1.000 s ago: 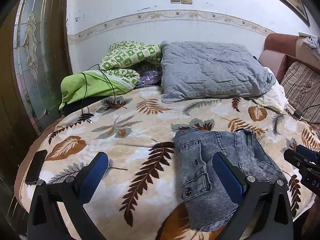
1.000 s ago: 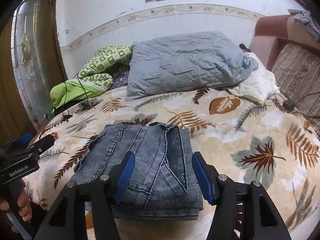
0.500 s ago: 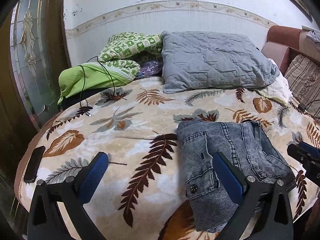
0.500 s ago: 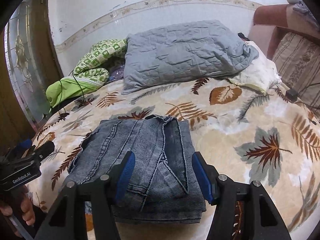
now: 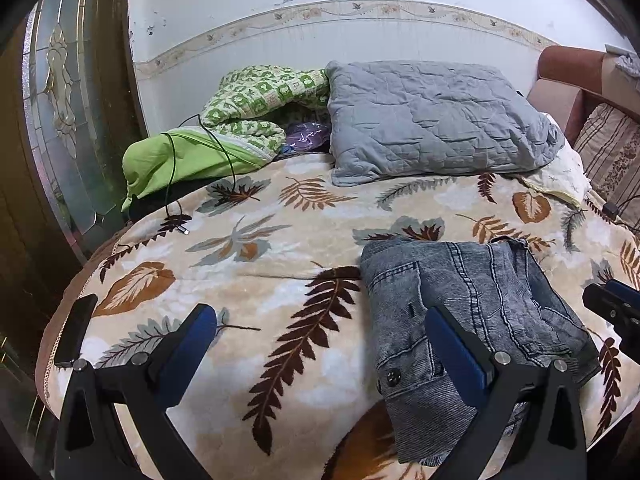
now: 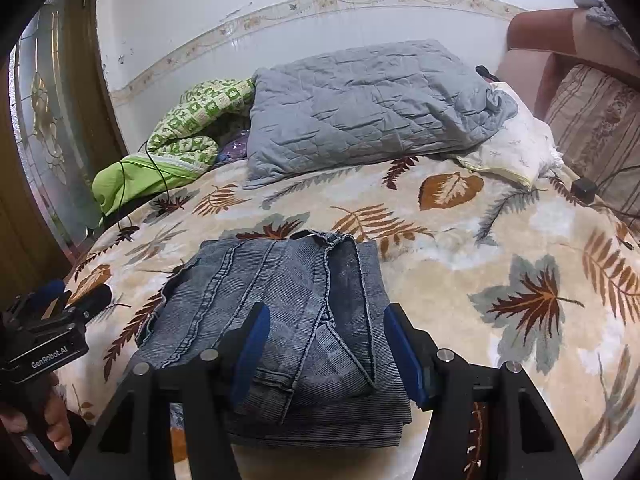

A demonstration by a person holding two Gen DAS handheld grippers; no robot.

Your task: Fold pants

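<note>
The grey-blue denim pants (image 6: 280, 280) lie folded into a compact stack near the front edge of the leaf-patterned blanket (image 6: 460, 248). My right gripper (image 6: 325, 312) hovers over the near end of the stack, its blue pads apart and open, gripping nothing. In the left wrist view the pants (image 5: 472, 288) lie to the right. My left gripper (image 5: 318, 314) stands wide open over bare blanket (image 5: 260, 272) to their left, its right finger (image 5: 452, 344) overlapping the pants' edge in the picture. A hand holds the left gripper (image 6: 52, 320) at the left edge of the right wrist view.
A grey quilted pillow (image 5: 432, 116) and a green bundle of bedding (image 5: 224, 132) with a black cable (image 5: 176, 184) lie at the head of the bed. A dark phone (image 5: 74, 330) rests on the left edge. A sofa (image 6: 592, 112) stands on the right, near a black plug (image 6: 583, 190).
</note>
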